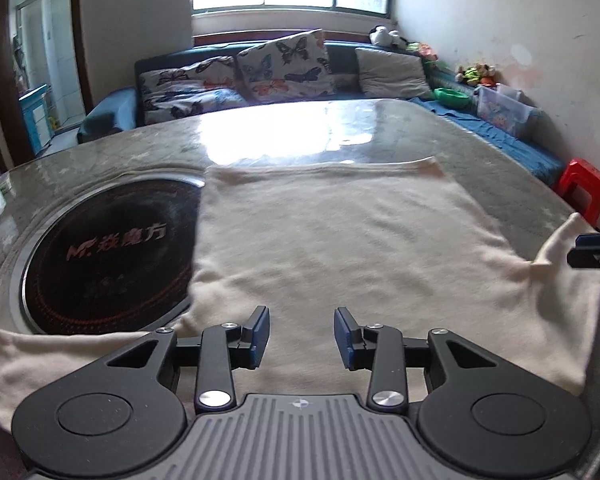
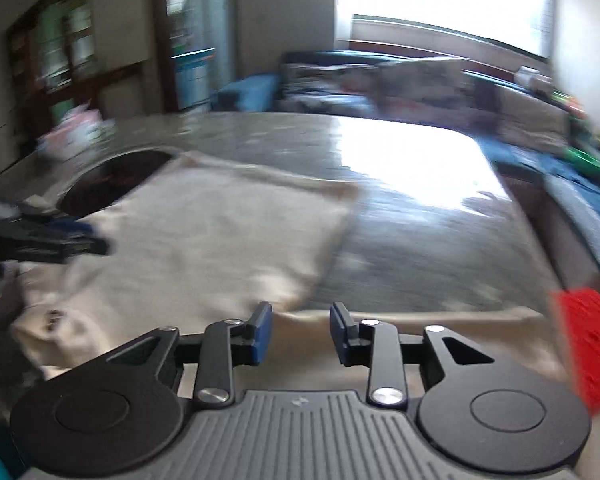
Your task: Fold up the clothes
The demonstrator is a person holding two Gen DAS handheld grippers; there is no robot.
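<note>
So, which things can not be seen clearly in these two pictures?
- Cream garment: in the left wrist view its near edge is hidden behind the left gripper.
- Induction cooker: its right part lies under the garment.
- Right wrist view: motion blur smears the sofa and shelves.
- Right gripper: the garment hem below it is blurred.

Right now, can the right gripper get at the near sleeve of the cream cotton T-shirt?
Probably yes. The right gripper is open just above the cream cotton T-shirt's sleeve, with nothing between them, though the view is blurred.
</note>
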